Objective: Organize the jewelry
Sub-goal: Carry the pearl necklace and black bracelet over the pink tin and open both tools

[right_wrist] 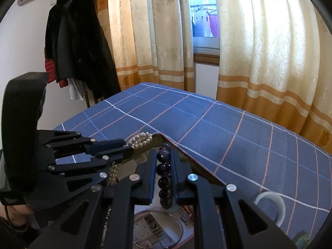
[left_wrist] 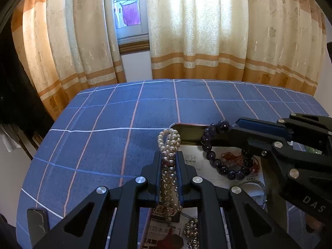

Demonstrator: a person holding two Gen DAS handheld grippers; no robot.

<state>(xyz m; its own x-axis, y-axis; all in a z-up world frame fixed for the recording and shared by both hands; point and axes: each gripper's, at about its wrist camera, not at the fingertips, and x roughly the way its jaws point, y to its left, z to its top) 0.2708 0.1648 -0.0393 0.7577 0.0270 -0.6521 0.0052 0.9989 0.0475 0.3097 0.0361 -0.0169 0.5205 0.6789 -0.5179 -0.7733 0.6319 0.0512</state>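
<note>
Far left in the right wrist view: dark coats point(right_wrist: 76, 47) hanging against the wall, patterned curtains point(right_wrist: 267, 47) beyond. Blue checked bed point(left_wrist: 108, 128) spread under everything. Left gripper point(left_wrist: 169, 161) clenched on a pearl bracelet point(left_wrist: 169, 145), loops sticking out past the fingertips, the rest trailing back between the fingers. Below it, printed paper point(left_wrist: 193, 161) with a cluster of metallic beads point(left_wrist: 192, 230) and a red cord point(left_wrist: 230, 157) lying on it. Just right of the pearls, a dark open box point(left_wrist: 189, 132). Right gripper point(left_wrist: 232, 129) reaching in from the right, clenched on a purple bead bracelet point(left_wrist: 215, 161) dangling over the paper and partly hiding the box. Further right, in the right wrist view: a glass-lidded round container point(right_wrist: 157, 230) under the right gripper, a white bangle point(right_wrist: 271, 204) on the bed.
</note>
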